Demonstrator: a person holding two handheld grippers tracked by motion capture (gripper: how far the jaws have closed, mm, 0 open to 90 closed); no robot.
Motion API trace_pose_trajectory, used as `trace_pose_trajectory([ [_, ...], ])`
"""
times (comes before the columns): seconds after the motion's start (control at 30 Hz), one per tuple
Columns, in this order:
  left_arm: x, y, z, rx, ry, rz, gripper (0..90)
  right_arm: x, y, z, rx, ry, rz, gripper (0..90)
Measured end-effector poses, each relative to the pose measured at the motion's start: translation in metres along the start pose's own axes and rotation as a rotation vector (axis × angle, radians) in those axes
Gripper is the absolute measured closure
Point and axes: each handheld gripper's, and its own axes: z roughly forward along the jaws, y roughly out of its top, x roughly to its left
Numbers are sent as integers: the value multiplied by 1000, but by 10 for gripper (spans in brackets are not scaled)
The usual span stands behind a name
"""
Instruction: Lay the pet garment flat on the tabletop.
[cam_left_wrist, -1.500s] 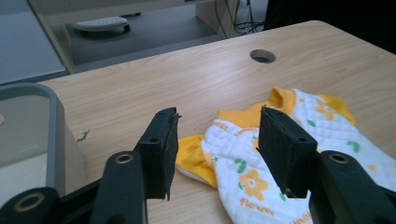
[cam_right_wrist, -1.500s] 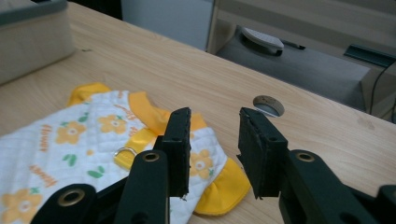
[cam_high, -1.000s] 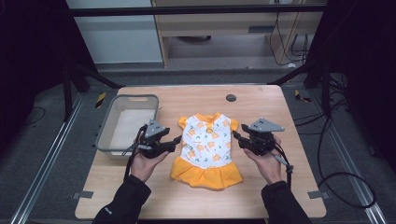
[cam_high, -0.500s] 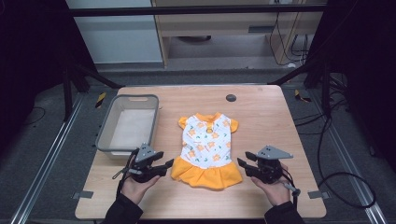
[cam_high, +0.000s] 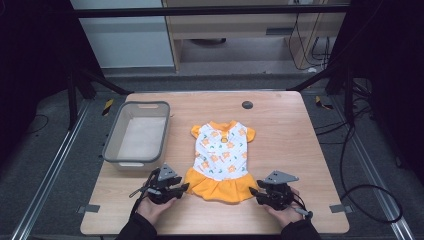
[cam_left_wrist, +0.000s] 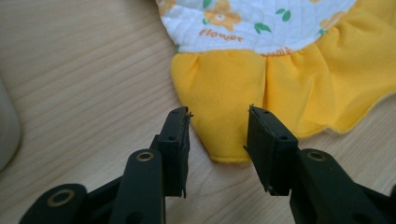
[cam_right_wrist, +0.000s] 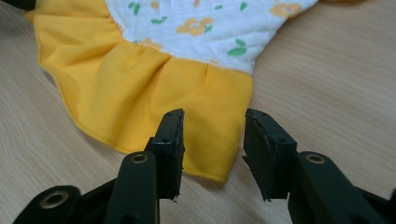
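Note:
A small dress (cam_high: 222, 150) lies flat on the wooden table (cam_high: 290, 145), with a white flower-print top and a yellow-orange skirt toward the near edge. My left gripper (cam_high: 186, 188) sits low at the skirt's left hem corner. In the left gripper view the corner of the dress (cam_left_wrist: 224, 88) lies between the jaws of the left gripper (cam_left_wrist: 218, 130), which have just been closing, and the pads stand clear of the cloth. My right gripper (cam_high: 252, 191) is at the right hem corner. Its jaws (cam_right_wrist: 212, 128) have also just been closing and straddle the dress (cam_right_wrist: 140, 79) with gaps either side.
A grey plastic bin (cam_high: 112, 145) stands on the table to the left of the dress, a little beyond my left hand. A small black disc (cam_high: 247, 105) lies near the far edge. Bare wood stretches to the right of the dress.
Both hands have come down and back toward the near edge, from beside the dress's waist to its hem corners. Both pairs of jaws stand narrower, the left markedly so.

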Motion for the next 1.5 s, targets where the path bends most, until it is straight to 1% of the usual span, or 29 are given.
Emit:
trace_pose_trajectory([
  [0.07, -1, 0, 3, 15, -3, 5, 639, 0, -1, 2, 23, -5, -5, 632],
  [0.13, -2, -1, 6, 42, -9, 7, 705, 0, -2, 4, 40, 3, -8, 693],
  [0.17, -2, -1, 7, 51, -7, 9, 736, 1, -2, 5, 57, 4, -2, 726],
  [0.2, -3, -1, 8, 57, -11, 9, 768, 1, -2, 6, 68, -1, -2, 754],
  [0.27, -4, -1, 8, 63, -23, 2, 823, 0, -2, 6, 75, 8, 5, 808],
  [0.33, -6, 0, 8, 69, -22, 3, 854, 0, -1, 5, 85, 11, 11, 840],
  [0.43, -7, 0, 6, 75, -25, 12, 866, -2, 0, 4, 90, 14, 15, 851],
  [0.5, -8, 1, 3, 69, -32, 9, 869, -5, 1, 2, 88, 8, 14, 851],
  [0.53, -9, 2, 1, 66, -38, 7, 870, -6, 1, 1, 84, -1, 22, 850],
  [0.6, -11, 1, -2, 61, -46, 15, 871, -11, 1, -1, 80, -27, 19, 845],
  [0.63, -12, 1, -4, 64, -51, 24, 870, -14, 0, -2, 75, -39, 20, 842],
  [0.67, -14, 1, -4, 66, -55, 23, 871, -16, 0, -2, 77, -51, 22, 838],
  [0.73, -19, 0, -3, 73, -56, 37, 869, -20, -1, -1, 77, -75, 20, 829],
  [0.8, -21, 0, -3, 73, -52, 49, 861, -21, 0, 0, 80, -85, 25, 818],
  [0.87, -21, 1, -6, 48, -46, 51, 831, -22, 0, 0, 74, -83, 20, 803],
  [0.9, -20, 1, -9, 32, -42, 48, 788, -21, 0, -2, 63, -78, 23, 789],
  [0.97, -20, 2, -18, -33, -41, 48, 735, -20, 1, -7, 27, -70, 26, 770],
  [1.0, -21, 4, -22, -60, -39, 47, 701, -19, 2, -10, 9, -66, 26, 762],
  [1.03, -22, 5, -24, -82, -36, 47, 685, -18, 2, -12, -13, -61, 22, 755],
  [1.07, -22, 6, -26, -95, -36, 49, 678, -18, 3, -14, -33, -55, 17, 756],
  [1.1, -23, 8, -26, -106, -36, 52, 668, -17, 4, -16, -41, -52, 17, 759],
  [1.17, -24, 12, -22, -104, -44, 52, 676, -14, 6, -15, -63, -21, 26, 796],
  [1.27, -25, 17, -12, -75, -58, 60, 739, -6, 9, -12, -56, 27, 25, 849],
  [1.33, -26, 19, -3, -55, -71, 70, 794, 4, 12, -7, -60, 78, 4, 884],
  [1.4, -27, 19, 4, -22, -70, 87, 837, 14, 14, -3, -65, 136, 5, 898],
  [1.5, -28, 16, 10, 8, -87, 95, 854, 28, 16, 7, -56, 185, -9, 900],
])
